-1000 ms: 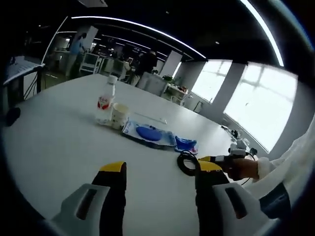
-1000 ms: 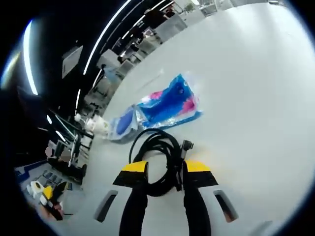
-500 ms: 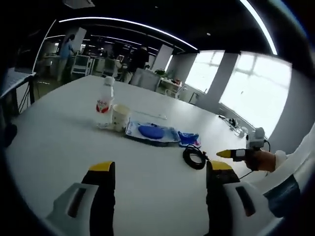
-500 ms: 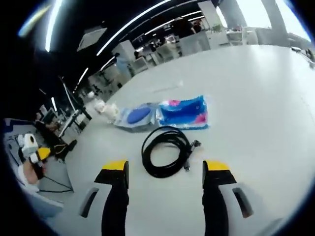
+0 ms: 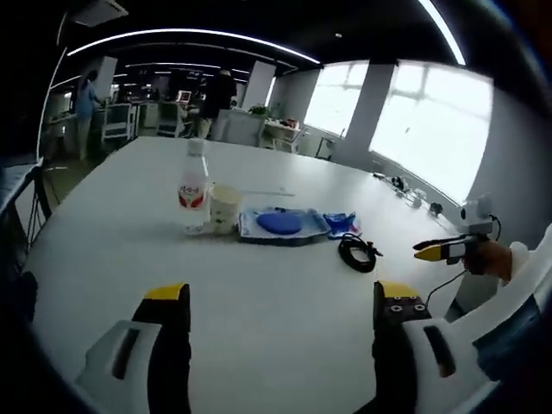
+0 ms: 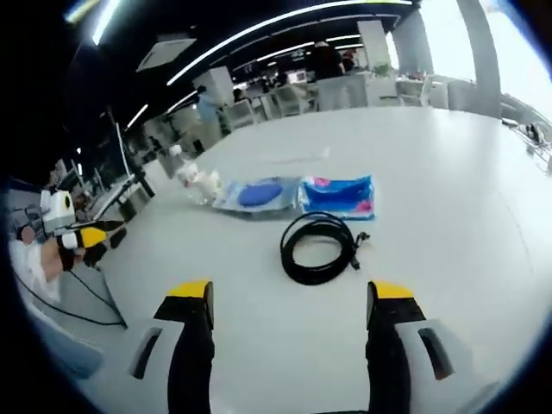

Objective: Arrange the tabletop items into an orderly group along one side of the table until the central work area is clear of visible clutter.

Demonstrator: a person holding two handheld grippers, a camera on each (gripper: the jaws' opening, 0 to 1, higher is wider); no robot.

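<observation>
Both grippers, left gripper (image 5: 272,315) and right gripper (image 6: 291,310), gape empty; the coiled cable (image 6: 320,247) (floppy, light) likely wants pinching across bunched loops

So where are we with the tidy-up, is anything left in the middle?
Looks mostly done: the bottle, paper cup, blue pouch, blue-pink packet and coiled black cable sit together in a row on the white table. Nothing is in hand: the left gripper and right gripper are both open and empty. Possibly nudge the cable closer into line.
</observation>
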